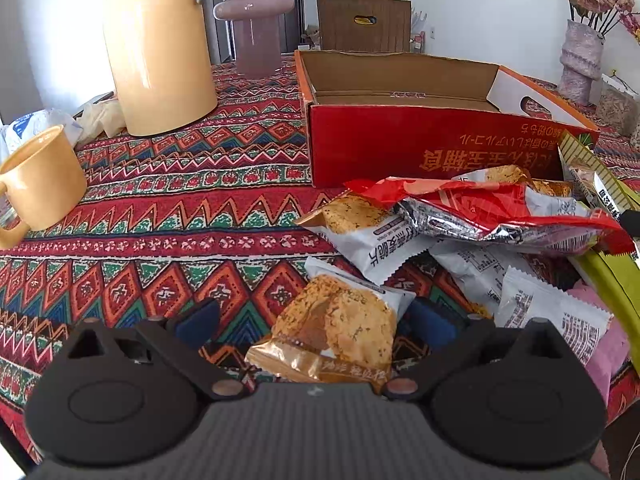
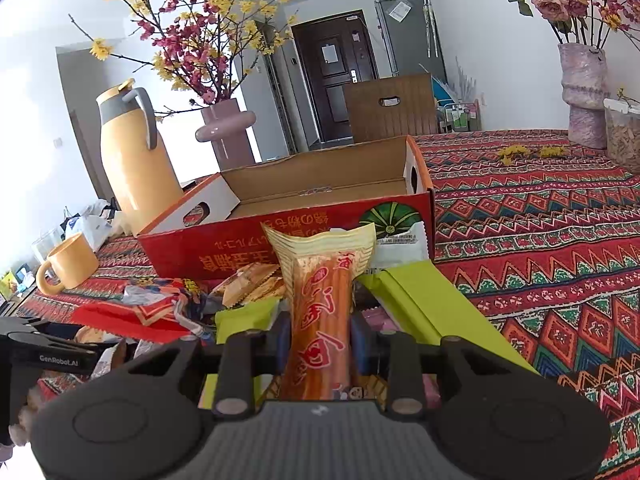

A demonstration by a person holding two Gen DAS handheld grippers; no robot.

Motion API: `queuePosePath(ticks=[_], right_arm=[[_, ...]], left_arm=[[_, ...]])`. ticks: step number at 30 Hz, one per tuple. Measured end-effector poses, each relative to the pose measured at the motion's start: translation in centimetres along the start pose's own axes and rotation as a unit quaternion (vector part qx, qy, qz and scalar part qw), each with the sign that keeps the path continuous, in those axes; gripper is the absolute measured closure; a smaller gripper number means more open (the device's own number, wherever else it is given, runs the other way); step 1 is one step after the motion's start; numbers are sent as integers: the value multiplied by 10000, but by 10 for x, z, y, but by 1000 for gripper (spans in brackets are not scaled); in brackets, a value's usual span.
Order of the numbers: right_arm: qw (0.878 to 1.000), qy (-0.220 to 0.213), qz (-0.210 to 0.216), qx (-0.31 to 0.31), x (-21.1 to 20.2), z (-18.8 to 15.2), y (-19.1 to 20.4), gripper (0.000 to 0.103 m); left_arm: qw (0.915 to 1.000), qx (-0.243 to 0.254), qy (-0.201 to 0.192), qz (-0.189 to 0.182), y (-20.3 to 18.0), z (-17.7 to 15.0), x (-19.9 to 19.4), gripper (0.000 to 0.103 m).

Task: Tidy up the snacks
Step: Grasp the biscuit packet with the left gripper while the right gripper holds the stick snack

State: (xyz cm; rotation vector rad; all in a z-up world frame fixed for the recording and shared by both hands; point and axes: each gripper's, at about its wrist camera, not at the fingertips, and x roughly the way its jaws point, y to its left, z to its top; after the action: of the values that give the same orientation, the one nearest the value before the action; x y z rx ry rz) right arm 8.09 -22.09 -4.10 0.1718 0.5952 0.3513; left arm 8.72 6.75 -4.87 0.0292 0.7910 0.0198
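Observation:
My right gripper [image 2: 320, 340] is shut on a long orange sausage stick in a yellow-edged wrapper [image 2: 320, 300], held upright just in front of the red cardboard box [image 2: 240, 248]. The box [image 1: 432, 148] stands open with a bare brown floor. My left gripper [image 1: 316, 320] is open and sits low over the snack pile, its blue pads either side of a crumbly biscuit packet [image 1: 340, 320] without pressing it. Behind that packet lie a white biscuit packet [image 1: 368, 236] and a crumpled red and silver wrapper [image 1: 500, 212]. The left gripper's body [image 2: 40, 352] shows at the right wrist view's left edge.
A patterned tablecloth [image 1: 160, 220] covers the table. A yellow mug [image 1: 40, 180], a tall yellow jug [image 1: 160, 52] and a pink vase [image 1: 256, 24] stand left of the box. Green packets [image 2: 420, 304] lie under the right gripper. A flower vase [image 2: 584, 92] and a jar stand far right.

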Motion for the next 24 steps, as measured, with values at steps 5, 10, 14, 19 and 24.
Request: queuePosePath(ticks=[5,10,14,19,24], right_arm=[[10000,-3,-4,-2,0,0,0,73],[10000,-10,1,13,0,0,0,73],[10000,-17,5,22,0,0,-1,73],[10000,-23,15,28,0,0,-1,73],[10000,-44,33,47,-2,-1,-2,73]], left_arm=[[9999,-35,99,-89,3,2,2,0],[9997,4,231,-127,4,8,3,0],[9999,-63,139,-68,4,6,2,0],[9999,-161,-56,1,4,1,-8,30],[9998,-152,-132,5,4,-3,-17,54]])
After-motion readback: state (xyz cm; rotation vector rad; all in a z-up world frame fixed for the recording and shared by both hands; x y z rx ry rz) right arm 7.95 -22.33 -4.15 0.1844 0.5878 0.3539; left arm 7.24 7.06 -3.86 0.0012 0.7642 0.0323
